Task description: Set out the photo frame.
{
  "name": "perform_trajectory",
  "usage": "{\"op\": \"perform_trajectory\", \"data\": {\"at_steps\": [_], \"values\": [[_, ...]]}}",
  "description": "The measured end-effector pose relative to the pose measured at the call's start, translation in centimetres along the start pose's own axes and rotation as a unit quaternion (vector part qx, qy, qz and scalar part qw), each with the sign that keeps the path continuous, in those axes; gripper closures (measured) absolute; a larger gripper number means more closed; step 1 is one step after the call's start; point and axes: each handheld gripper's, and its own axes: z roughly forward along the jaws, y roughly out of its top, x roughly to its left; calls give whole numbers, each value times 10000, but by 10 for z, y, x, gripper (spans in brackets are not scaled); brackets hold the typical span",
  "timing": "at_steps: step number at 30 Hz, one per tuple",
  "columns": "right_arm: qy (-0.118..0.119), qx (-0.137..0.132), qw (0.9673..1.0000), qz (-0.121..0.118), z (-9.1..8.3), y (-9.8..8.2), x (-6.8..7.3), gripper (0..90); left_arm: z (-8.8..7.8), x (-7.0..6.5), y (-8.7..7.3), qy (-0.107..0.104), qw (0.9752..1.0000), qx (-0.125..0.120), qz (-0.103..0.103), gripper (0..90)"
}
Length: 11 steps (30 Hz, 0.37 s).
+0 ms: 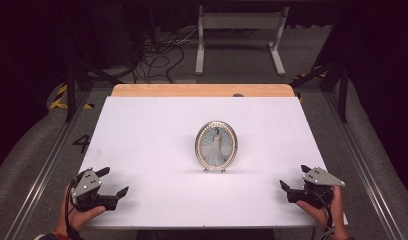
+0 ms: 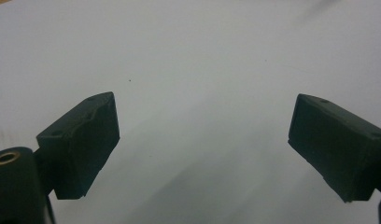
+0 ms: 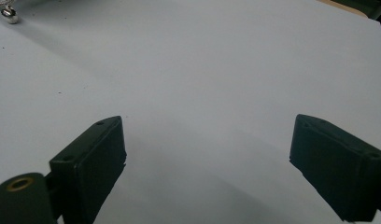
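On the white table (image 1: 152,130): one upright oval photo frame (image 1: 216,146), two empty, spread grippers.

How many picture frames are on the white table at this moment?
1. An oval picture frame stands upright near the middle of the white table, apart from the left gripper and right gripper, both open.

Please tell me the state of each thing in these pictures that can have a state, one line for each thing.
Oval picture frame: standing upright on its small feet near the middle of the white table, front toward the person, untouched.
Left gripper: open, empty, low at the table's near left corner.
Right gripper: open, empty, low at the table's near right corner.
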Motion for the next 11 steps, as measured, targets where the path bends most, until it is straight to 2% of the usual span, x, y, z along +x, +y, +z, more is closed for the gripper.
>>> {"op": "perform_trajectory", "data": {"at_steps": [11], "values": [[-2, 42, 10000, 1, 2, -1, 1, 105, 3, 0, 1, -42, 10000, 5, -12, 91]]}}
